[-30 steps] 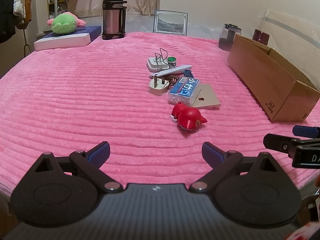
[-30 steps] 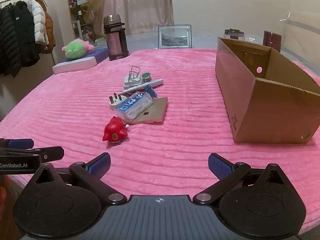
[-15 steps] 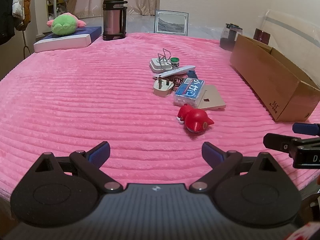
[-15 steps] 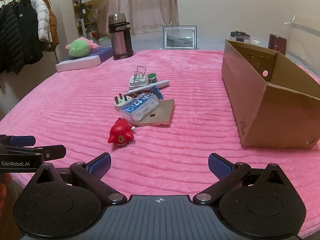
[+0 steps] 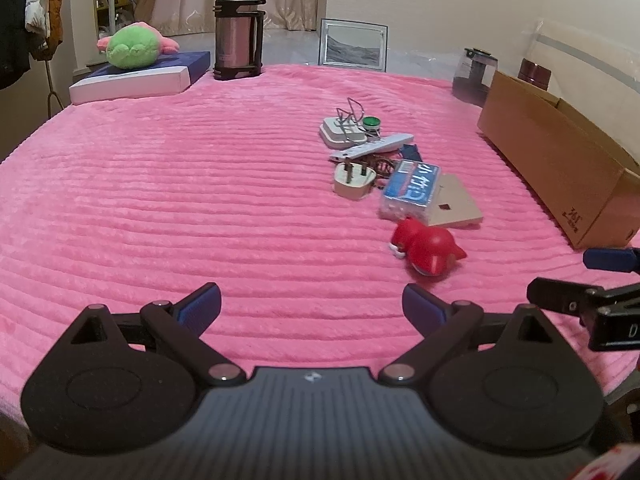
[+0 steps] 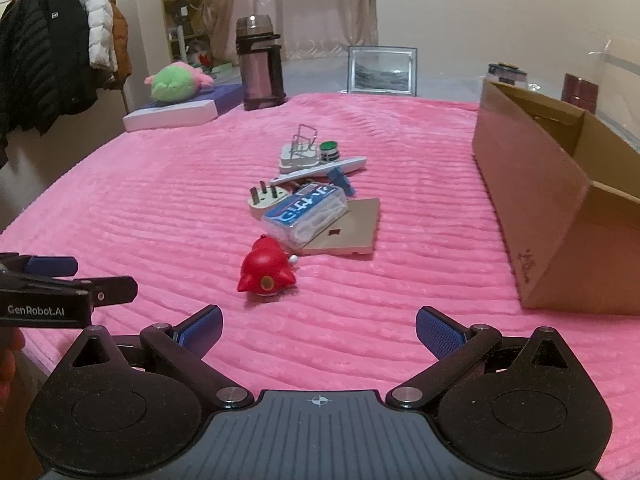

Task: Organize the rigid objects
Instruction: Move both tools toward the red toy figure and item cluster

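The cardboard box [image 6: 560, 216] at two o'clock looks light and stiff; its inside is mostly hidden and its right end is cut off. The flat tan board [image 6: 352, 232], thin and hard, wants an edge grip. The blue-labelled clear pack [image 6: 306, 212] lies partly on it, probably slick. The red toy [image 6: 266, 274], nearest at twelve, is round and smooth: pinch its body. Small items behind overlap and are hard to tell apart. The left gripper [image 5: 311, 306] and right gripper [image 6: 318, 326] are both spread, empty.
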### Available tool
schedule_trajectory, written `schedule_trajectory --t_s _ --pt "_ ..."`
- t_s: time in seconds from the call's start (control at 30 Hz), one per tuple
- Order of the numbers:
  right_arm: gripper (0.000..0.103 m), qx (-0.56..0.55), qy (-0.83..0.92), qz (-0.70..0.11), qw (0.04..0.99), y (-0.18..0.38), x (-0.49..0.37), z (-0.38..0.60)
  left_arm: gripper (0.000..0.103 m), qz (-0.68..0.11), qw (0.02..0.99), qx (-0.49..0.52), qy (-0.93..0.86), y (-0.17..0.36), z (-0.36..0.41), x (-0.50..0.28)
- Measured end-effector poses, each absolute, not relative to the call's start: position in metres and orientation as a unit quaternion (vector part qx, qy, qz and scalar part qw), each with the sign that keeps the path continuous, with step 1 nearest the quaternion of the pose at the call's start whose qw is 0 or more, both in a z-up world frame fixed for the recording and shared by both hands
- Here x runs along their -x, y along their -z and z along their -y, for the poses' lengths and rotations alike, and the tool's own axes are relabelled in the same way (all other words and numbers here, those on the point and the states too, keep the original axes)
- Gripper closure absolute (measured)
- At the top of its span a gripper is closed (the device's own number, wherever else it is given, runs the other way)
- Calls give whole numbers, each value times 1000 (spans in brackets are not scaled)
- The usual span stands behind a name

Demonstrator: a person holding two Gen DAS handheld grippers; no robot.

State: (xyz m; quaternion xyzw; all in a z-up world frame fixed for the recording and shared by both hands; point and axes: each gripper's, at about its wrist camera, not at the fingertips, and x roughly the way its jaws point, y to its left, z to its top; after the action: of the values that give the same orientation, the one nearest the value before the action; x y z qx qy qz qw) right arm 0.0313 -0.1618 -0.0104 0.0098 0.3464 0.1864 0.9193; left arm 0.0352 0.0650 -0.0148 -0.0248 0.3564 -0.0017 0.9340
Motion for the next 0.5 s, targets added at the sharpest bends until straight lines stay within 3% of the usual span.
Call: schedule_trajectory --t_s 0.17,0.5 --pt "3 0 -195 -339 921 15 -43 145 8 -351 936 21 9 18 -78 -48" --pt "18 18 -213 -332 919 32 -71 115 8 -337 941 13 38 29 -85 -72"
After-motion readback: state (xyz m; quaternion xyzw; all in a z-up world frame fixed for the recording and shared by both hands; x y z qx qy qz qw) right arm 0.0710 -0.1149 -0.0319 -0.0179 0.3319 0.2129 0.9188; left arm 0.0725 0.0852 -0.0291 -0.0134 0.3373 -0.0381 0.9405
